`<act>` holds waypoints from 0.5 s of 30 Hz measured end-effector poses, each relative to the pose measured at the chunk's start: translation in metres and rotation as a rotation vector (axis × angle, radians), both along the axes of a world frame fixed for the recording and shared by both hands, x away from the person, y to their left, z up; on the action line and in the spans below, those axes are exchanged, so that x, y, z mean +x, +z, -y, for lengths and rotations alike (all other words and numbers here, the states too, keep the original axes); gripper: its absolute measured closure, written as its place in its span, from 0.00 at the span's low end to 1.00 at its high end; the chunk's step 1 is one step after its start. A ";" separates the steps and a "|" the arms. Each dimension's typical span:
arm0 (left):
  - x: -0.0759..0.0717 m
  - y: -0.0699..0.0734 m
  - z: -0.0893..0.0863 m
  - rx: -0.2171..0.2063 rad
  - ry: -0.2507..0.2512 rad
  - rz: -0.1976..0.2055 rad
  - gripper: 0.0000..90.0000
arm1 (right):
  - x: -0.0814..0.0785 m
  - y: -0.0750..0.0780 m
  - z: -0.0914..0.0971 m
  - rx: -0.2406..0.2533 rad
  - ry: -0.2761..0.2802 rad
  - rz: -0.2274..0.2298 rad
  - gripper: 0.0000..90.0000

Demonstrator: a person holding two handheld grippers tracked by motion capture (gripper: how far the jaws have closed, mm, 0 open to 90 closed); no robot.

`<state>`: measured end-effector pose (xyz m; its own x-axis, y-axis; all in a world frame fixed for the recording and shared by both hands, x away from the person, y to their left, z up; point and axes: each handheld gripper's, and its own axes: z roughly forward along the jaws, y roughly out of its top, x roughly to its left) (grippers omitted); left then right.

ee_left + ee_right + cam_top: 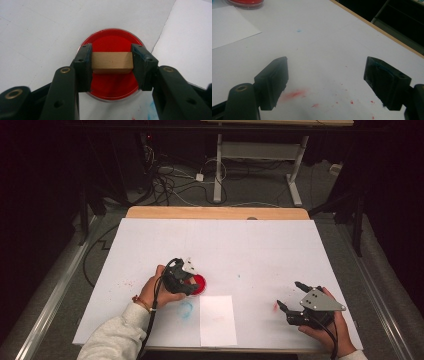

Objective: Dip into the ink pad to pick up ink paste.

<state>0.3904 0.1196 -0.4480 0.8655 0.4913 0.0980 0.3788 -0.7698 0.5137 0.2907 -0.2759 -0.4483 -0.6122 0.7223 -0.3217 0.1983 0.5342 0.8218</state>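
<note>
Left tool (112, 62) is clenched on a small wooden block (111, 62), the two black jaws pressing its short ends, and the block hangs directly over the round red ink dish (111, 40); whether its underside touches the red surface cannot be told from here. In the high view that same left tool (192, 282) sits left of centre on the counter (260, 250), the person's left hand (157, 290) wrapped around it, a light sleeve (112, 337) running off the near edge, and the red dish (200, 283) peeks out just to its right. A white sheet of paper (218, 320) lies just near and right of the dish, with a blue smear (186, 309) beside its left edge. Over on the near right, the right tool (290, 296) rests released, jaws spread wide with nothing between them, held in the right hand (327, 325). Its own camera looks across a red smear (293, 95) and scattered red flecks on the white cover. No brand, label or readable writing shows on the block, the dish or the paper.
</note>
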 end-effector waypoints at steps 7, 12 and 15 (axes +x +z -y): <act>0.001 0.001 -0.003 -0.021 -0.001 -0.007 0.60 | 0.000 0.000 0.001 0.005 0.000 -0.001 0.23; -0.002 0.010 -0.004 -0.027 -0.001 0.015 0.60 | 0.000 0.000 0.001 0.004 0.000 -0.001 0.23; -0.004 0.017 -0.007 -0.048 0.002 0.030 0.60 | 0.000 0.001 0.001 0.005 -0.001 -0.001 0.23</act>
<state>0.3864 0.1268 -0.4311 0.8618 0.4974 0.0998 0.3640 -0.7433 0.5613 0.2904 -0.2770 -0.4478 -0.6117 0.7246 -0.3174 0.1995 0.5296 0.8245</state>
